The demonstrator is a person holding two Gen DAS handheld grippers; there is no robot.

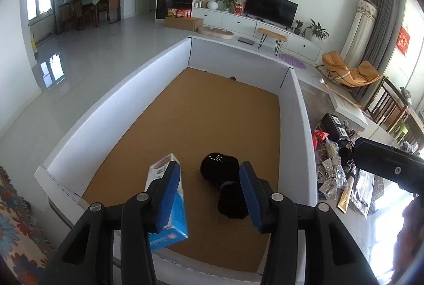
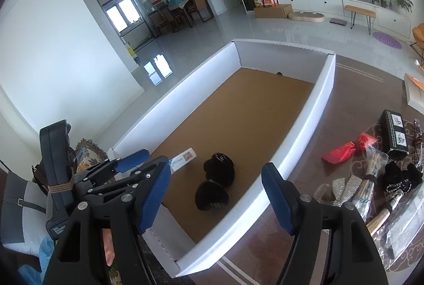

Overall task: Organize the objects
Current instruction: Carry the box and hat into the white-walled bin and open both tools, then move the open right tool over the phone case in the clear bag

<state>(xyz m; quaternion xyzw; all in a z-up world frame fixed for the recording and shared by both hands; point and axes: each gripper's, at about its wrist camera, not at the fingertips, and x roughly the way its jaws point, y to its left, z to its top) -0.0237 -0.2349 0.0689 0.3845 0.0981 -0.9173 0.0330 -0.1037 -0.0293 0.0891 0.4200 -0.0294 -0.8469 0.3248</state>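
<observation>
Currently both hand-held grippers sit at the near end of a white-walled tray (image 1: 169, 65) with a brown cardboard floor, standing on a dark patterned worktop (image 2: 352, 105).

Left hand-held gripper (image 1: 209, 195): jaws spread wide, nothing clamped. A blue-and-white carton (image 1: 173, 216) lies against the inner face of its left finger; in the right wrist view the carton (image 2: 182, 157) lies flat on the tray floor just past the left gripper's blue pads. Contact between pad and carton: cannot tell.

Right hand-held gripper (image 2: 214, 199): jaws wide apart, empty, above the tray's near right corner.

Two black fuzzy items (image 2: 216, 179) lie in the tray, touching each other, just right of the carton.

Outside the tray, on the worktop to the right: red wrapped packet (image 2: 344, 151), black box (image 2: 394, 135), silver bow (image 2: 341, 187), other clutter.
</observation>
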